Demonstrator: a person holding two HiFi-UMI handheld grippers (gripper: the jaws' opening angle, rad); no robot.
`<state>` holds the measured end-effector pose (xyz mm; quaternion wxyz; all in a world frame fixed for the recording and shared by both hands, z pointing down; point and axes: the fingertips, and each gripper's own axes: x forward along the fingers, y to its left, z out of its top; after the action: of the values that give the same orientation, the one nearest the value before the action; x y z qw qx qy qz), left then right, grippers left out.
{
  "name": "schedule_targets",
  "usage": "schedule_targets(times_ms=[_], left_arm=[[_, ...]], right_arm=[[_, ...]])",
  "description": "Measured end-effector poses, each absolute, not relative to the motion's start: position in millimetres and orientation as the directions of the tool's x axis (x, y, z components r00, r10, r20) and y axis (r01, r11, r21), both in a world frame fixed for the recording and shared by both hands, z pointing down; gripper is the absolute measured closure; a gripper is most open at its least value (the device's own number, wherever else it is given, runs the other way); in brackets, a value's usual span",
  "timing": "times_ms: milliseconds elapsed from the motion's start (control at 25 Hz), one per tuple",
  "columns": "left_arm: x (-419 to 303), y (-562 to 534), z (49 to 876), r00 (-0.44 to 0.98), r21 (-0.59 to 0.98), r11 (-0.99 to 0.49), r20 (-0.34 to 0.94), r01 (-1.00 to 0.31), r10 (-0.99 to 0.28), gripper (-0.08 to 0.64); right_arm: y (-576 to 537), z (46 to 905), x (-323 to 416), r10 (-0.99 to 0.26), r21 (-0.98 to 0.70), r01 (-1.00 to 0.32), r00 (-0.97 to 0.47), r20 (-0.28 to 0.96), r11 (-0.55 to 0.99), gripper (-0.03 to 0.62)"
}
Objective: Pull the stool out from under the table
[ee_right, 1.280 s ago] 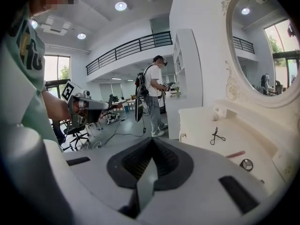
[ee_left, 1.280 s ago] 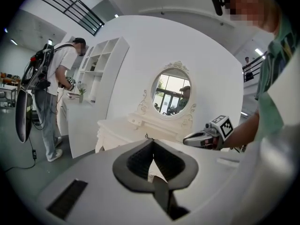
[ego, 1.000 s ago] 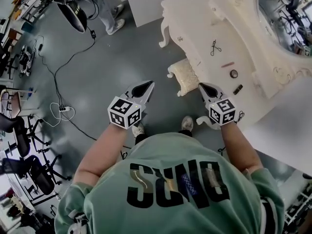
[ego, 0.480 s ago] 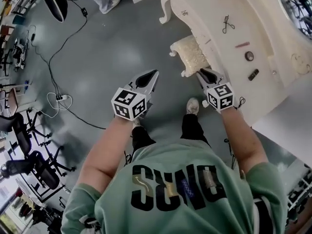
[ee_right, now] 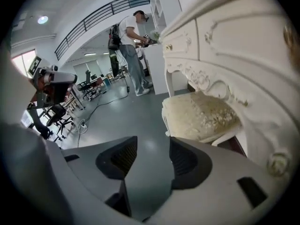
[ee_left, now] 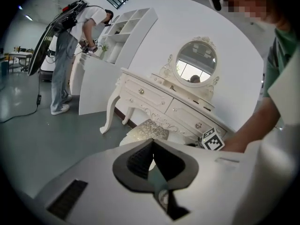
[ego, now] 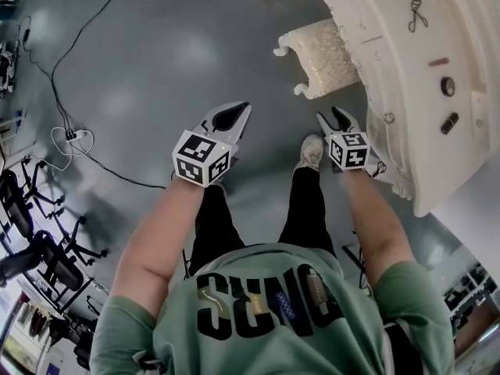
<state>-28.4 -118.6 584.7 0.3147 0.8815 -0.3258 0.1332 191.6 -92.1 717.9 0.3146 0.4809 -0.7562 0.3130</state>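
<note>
At the far left, cables point(ego: 69, 135) trail over the grey floor point(ego: 156, 61), with dark office chairs point(ego: 48, 258) nearer the person. The left gripper point(ego: 232, 118) hangs over bare floor, held out in front of the person's left leg; its jaws are pressed together tip to tip with nothing between them. To its right a light shoe point(ego: 310, 151) stands on the floor. The right gripper point(ego: 333, 119) sits just beside the table's front edge, and its jaws are opening with only floor showing in the gap. The stool point(ego: 324, 49) stands farther off, apart from both grippers, its pale cushioned seat sticking out to the left while its right side is tucked under the ornate white table point(ego: 406, 92). A few small items lie on the tabletop at far right. Another person point(ee_left: 70, 55) stands bent over at the far side of the room.
</note>
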Motion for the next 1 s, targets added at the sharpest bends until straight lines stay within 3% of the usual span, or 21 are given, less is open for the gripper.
schedule_targets(times_ms=[280, 680, 1000], left_arm=[[-13.0, -120.4, 675.5, 0.755, 0.509, -0.557, 0.469, -0.656, -0.459, 0.554], [5.8, -133.0, 746.3, 0.764, 0.545, -0.536, 0.461, -0.645, -0.451, 0.554], [5.9, -141.3, 763.5, 0.775, 0.551, -0.545, 0.473, -0.632, -0.420, 0.554]], right_arm=[[-102.3, 815.8, 229.8, -0.535, -0.224, -0.958, -0.287, 0.794, 0.180, 0.332], [-127.5, 918.6, 241.5, -0.509, -0.233, -0.957, -0.289, 0.811, 0.172, 0.256], [-159.5, 946.9, 232.1, -0.513, -0.296, -0.943, -0.331, 0.792, 0.150, 0.210]])
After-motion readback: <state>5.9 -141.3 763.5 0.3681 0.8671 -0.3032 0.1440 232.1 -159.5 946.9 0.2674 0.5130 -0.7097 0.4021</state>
